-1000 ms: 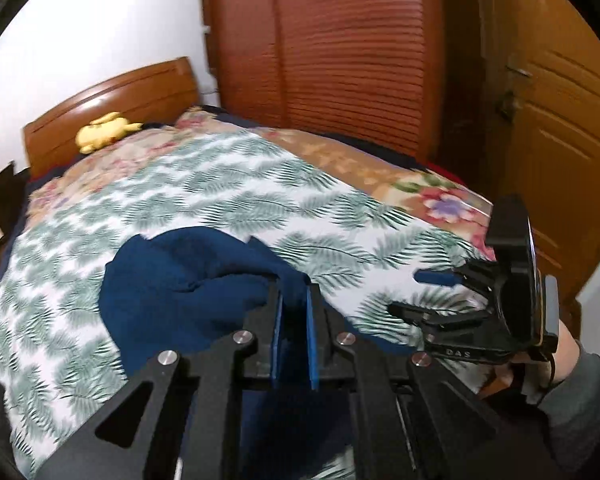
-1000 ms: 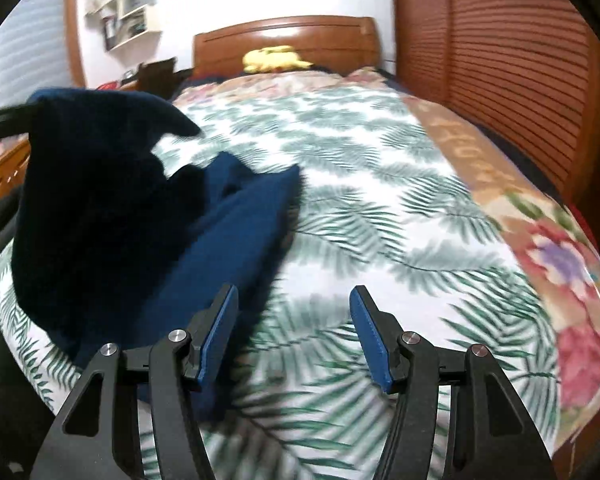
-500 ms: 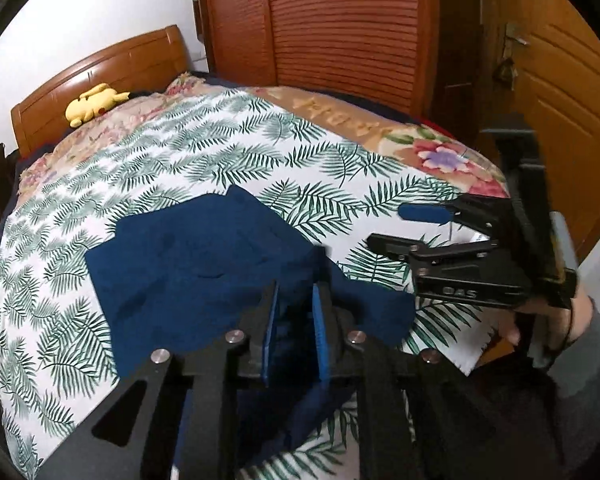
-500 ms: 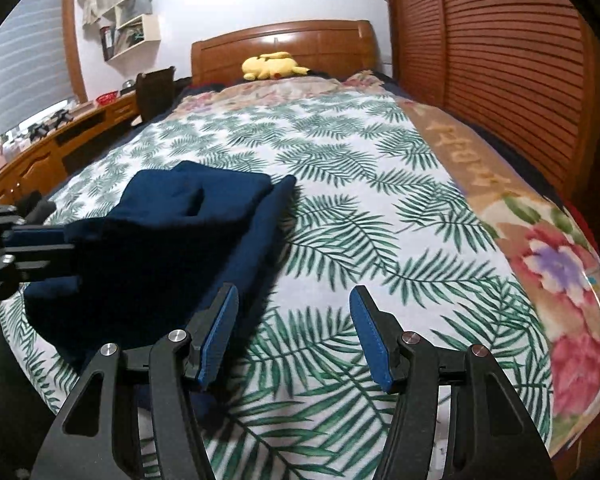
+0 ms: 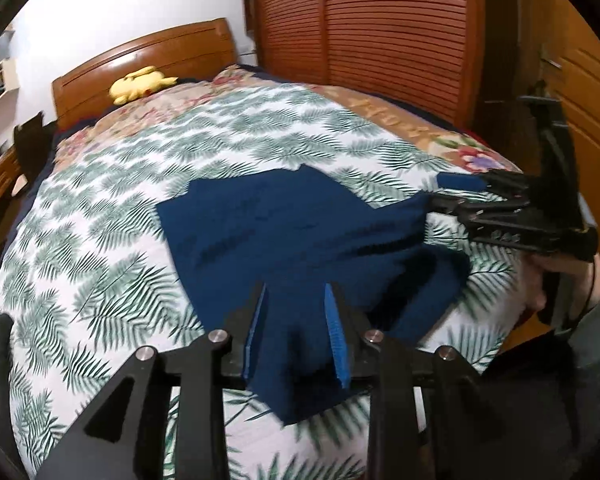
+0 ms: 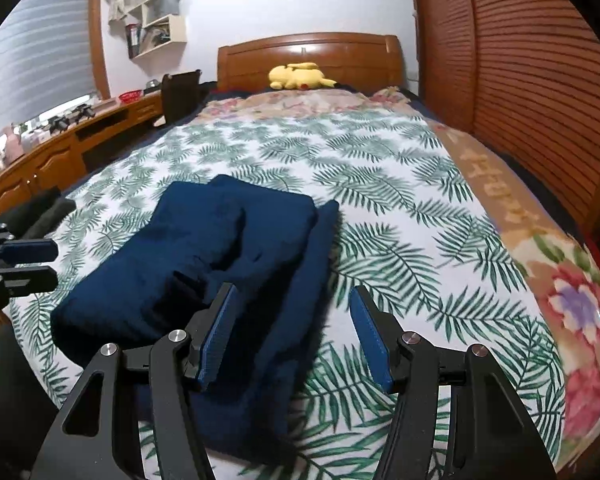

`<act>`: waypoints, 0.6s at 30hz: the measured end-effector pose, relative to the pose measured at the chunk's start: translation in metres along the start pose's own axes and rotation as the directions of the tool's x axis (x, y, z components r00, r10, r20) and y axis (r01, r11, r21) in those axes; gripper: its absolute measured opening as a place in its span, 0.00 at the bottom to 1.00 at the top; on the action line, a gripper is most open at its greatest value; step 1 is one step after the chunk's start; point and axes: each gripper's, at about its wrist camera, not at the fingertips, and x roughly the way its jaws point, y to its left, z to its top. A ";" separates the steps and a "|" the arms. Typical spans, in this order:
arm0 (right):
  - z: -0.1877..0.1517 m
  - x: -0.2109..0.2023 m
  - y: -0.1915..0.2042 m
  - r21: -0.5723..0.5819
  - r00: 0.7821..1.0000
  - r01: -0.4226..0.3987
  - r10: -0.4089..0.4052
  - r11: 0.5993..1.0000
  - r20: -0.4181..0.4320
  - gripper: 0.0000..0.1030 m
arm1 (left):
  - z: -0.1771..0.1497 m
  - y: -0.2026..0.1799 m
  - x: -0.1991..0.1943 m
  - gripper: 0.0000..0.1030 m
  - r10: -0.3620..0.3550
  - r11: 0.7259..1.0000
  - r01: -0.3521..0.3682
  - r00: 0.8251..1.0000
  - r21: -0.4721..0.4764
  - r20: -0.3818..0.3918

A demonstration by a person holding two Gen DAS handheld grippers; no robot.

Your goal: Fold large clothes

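A navy garment [image 5: 280,232] lies folded on the palm-leaf bed cover [image 5: 100,264] near the foot of the bed. My left gripper [image 5: 296,292] hovers over its near edge. Its jaws are opening, and a flap of the navy cloth lies loose between the blue pads. In the right wrist view the garment [image 6: 220,248] shows as a thick folded stack, with my right gripper [image 6: 293,292] open above its right-hand fold and holding nothing. The left gripper [image 6: 24,264] shows at the left edge there. From the left wrist view, the right gripper [image 5: 438,192] hangs at the garment's far right corner.
A yellow plush toy [image 6: 300,76] rests by the wooden headboard [image 6: 308,56]. Slatted wardrobe doors [image 5: 380,20] run along the bed's right side, next to a wooden door [image 5: 588,92]. A desk [image 6: 60,148] stands on the left. A person's hand [image 5: 556,276] holds the right gripper.
The garment, held up a second ago, now lies folded flat on the bed. My left gripper came down with it and its jaws have widened. The right gripper stayed open.
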 end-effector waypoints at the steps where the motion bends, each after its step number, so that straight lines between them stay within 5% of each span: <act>1: 0.001 0.000 0.001 -0.001 1.000 0.000 0.000 1.000 0.002 0.58 | -0.003 0.004 0.000 0.27 0.006 1.000 -0.006 1.000 -0.007 -0.002; 12: 0.023 -0.008 0.019 0.029 0.995 -0.059 0.057 0.998 0.078 0.58 | -0.026 0.033 0.008 0.27 0.021 0.997 -0.023 0.999 -0.067 -0.033; 18: 0.025 0.007 0.043 -0.001 0.989 -0.140 0.140 0.990 0.037 0.58 | -0.036 0.042 0.009 0.27 0.026 0.996 -0.029 0.999 -0.085 -0.043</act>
